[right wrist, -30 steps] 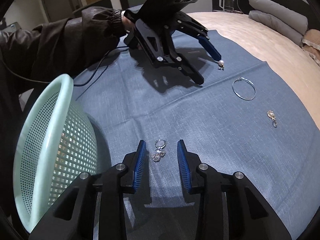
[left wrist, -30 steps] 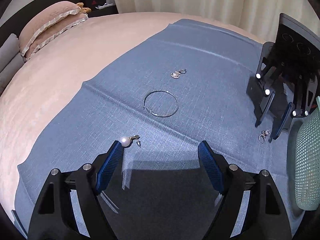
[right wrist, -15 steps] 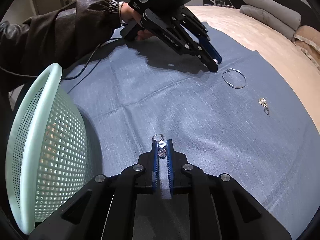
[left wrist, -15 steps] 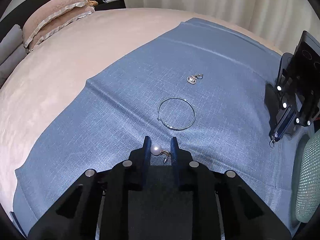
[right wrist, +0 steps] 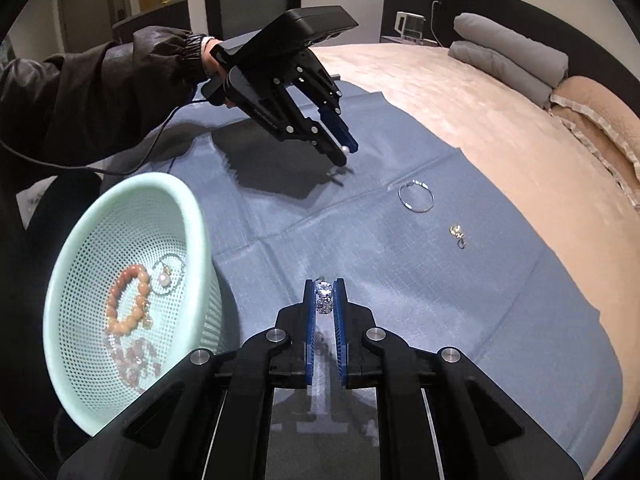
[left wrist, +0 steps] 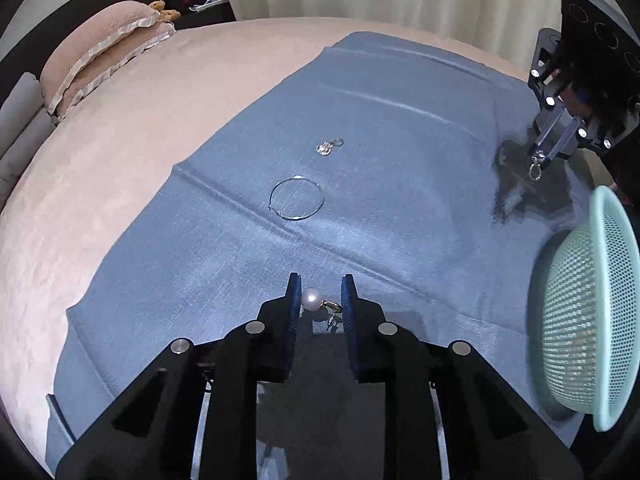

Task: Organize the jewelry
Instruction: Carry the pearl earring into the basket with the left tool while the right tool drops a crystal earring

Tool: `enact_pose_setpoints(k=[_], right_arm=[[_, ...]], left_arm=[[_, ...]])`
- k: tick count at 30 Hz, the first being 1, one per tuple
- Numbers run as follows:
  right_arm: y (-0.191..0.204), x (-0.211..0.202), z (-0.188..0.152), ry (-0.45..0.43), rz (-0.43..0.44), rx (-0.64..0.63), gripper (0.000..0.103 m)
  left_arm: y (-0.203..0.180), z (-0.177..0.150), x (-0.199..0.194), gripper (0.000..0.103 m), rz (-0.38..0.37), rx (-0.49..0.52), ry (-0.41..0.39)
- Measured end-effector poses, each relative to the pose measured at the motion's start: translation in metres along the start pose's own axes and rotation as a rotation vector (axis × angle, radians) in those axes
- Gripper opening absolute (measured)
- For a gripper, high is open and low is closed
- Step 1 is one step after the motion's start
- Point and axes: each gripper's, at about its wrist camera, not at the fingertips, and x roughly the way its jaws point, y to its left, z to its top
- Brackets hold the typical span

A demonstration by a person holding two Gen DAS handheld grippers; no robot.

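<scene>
Your left gripper (left wrist: 321, 305) is closed on the pearl earring (left wrist: 311, 299), held clear above the blue cloth (left wrist: 400, 216); your right gripper (right wrist: 323, 298) pinches the crystal earring (right wrist: 323, 295) between nearly touching fingers. Ahead of the left fingers lie the hoop earring (left wrist: 296, 199) and, beyond it, a small charm earring (left wrist: 329, 147). The mint basket (right wrist: 70, 280), left of your right fingers, holds a bead bracelet (right wrist: 127, 300).

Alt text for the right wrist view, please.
The right hand-held gripper pinches a sparkly crystal earring above a blue cloth. Left of it stands a mint mesh basket holding bead bracelets; beyond, the left hand-held gripper holds a pearl earring.
</scene>
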Motion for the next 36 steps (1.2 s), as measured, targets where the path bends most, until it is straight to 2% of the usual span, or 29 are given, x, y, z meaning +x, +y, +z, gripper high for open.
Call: enact_pose_setpoints(k=[4, 8, 13, 20, 24, 27, 29, 32, 34, 36], right_arm=[[0.026, -0.038, 0.016, -0.031, -0.025, -0.054, 0.008], [0.059, -0.067, 0.028, -0.051, -0.045, -0.106, 0.008], [0.096, -0.077, 0.034, -0.05, -0.046, -0.133, 0.008], [0.129, -0.052, 0.018, -0.023, -0.039, -0.115, 0.008], [0.136, -0.039, 0.005, 0.007, -0.042, -0.086, 0.008], [0.135, -0.034, -0.001, 0.024, -0.063, -0.059, 0.009], [0.131, -0.034, -0.003, 0.027, -0.064, -0.041, 0.009], [0.127, -0.034, -0.006, 0.028, -0.07, -0.032, 0.01], [0.126, -0.034, -0.008, 0.027, -0.077, -0.026, 0.01], [0.125, -0.034, -0.01, 0.025, -0.078, -0.017, 0.012]], left_arm=[[-0.027, 0.008, -0.056, 0.021, -0.018, 0.05, -0.045], [-0.072, 0.007, -0.108, 0.021, -0.034, 0.109, -0.09], [-0.133, -0.007, -0.139, 0.021, -0.08, 0.18, -0.112], [-0.186, -0.024, -0.127, 0.021, -0.146, 0.181, -0.112], [-0.2, -0.031, -0.109, 0.021, -0.165, 0.166, -0.087], [-0.204, -0.035, -0.097, 0.022, -0.167, 0.149, -0.066], [-0.209, -0.038, -0.092, 0.022, -0.139, 0.149, -0.061], [-0.214, -0.042, -0.087, 0.029, -0.138, 0.152, -0.044], [-0.212, -0.042, -0.085, 0.038, -0.14, 0.148, -0.04], [-0.209, -0.043, -0.084, 0.038, -0.138, 0.139, -0.041]])
